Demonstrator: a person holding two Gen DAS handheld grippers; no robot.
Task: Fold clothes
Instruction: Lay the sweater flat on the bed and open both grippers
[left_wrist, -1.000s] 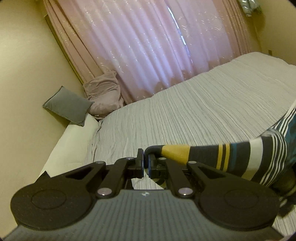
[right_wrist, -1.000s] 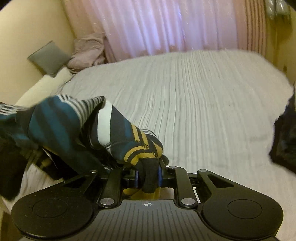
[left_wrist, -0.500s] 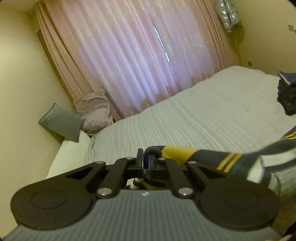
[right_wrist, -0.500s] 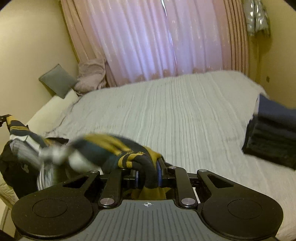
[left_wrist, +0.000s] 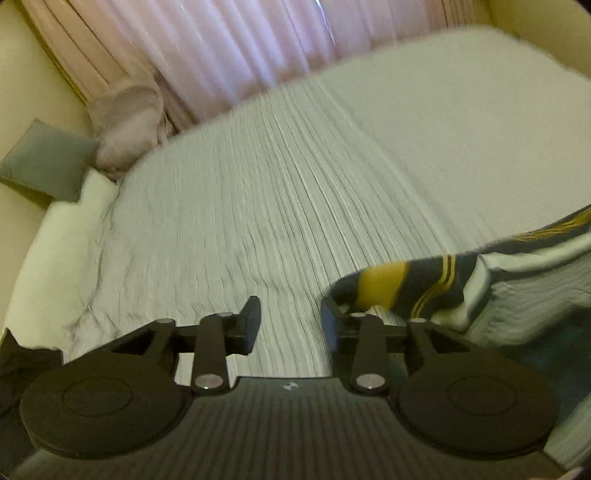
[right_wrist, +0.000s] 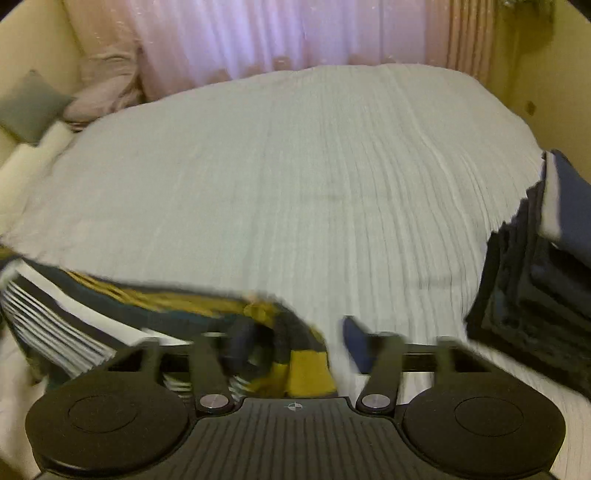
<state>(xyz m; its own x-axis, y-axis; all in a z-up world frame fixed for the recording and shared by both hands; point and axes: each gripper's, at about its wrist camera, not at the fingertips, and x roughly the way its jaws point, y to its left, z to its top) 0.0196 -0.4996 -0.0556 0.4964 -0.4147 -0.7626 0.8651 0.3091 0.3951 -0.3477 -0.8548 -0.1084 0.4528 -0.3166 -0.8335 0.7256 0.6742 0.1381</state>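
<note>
The striped shirt lies on the bed, stretched sideways between the two grippers. The left gripper is opening, with only bed between its jaws; the shirt's end rests on the right jaw. The right gripper is opening too, with loose cloth between its jaws.

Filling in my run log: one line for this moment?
left gripper opening, empty | right gripper opening | striped navy-yellow garment released onto grey ribbed bedspread
</note>
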